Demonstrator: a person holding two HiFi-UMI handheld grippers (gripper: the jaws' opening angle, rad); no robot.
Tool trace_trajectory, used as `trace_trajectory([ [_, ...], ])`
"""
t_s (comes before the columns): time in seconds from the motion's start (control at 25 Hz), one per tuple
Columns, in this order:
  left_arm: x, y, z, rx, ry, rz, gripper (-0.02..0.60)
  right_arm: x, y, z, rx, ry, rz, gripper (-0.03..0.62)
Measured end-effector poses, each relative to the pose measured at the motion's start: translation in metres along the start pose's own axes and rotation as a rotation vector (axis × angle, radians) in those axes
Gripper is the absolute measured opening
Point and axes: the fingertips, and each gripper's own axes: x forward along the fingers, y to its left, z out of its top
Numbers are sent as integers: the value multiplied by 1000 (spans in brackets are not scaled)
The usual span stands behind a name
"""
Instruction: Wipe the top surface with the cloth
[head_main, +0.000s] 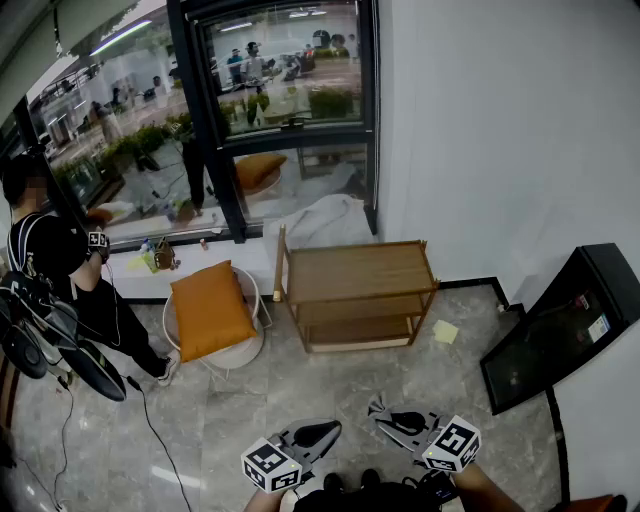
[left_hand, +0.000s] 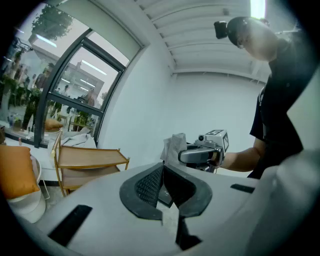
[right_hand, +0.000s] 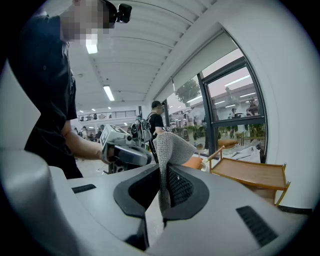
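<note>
1. Dead ahead, the tiered rack (head_main: 355, 290) stands on the floor at the foot of the wall, with the window (head_main: 285, 70) behind it and to its left.
2. Just left of the rack sits a chair (head_main: 245, 350), a cushion (head_main: 210, 310) propped on its seat.
3. Further left, a person (head_main: 60, 270) stands by the window.
4. Over on the right, well apart from the rack, a panel (head_main: 555, 325) leans on the wall; a paper note (head_main: 446, 332) lies on the floor between them.
5. Down close, the left tongs (head_main: 312, 436) sit beside the right tongs (head_main: 395, 420), both short of the rack; the cloth (right_hand: 170, 150) is pinched in the right pair.
</note>
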Motion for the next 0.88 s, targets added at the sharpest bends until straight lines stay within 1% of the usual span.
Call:
trace_trajectory([
  [0.12, 2, 1, 3, -14, -6, -12, 11, -1, -3, -1, -3, 8, -2, 35],
  [0.28, 5, 2, 5, -11, -3, -20, 11, -1, -9, -3, -1, 13, -5, 35],
  [0.44, 10, 3, 3, -15, 13, -11, 11, -5, -14, -7, 20, 2, -2, 35],
  [0.52, 14, 7, 1, -23, 15, 9, 11, -7, -18, -4, 40, -30, 5, 37],
  [0.72, 17, 26, -2, -58, 7, 93, 11, -14, -44, -3, 68, -64, -35, 37],
  [0.88, 17, 32, -10, -74, 20, 113, 11, -20, -67, -15, 128, -65, -74, 37],
])
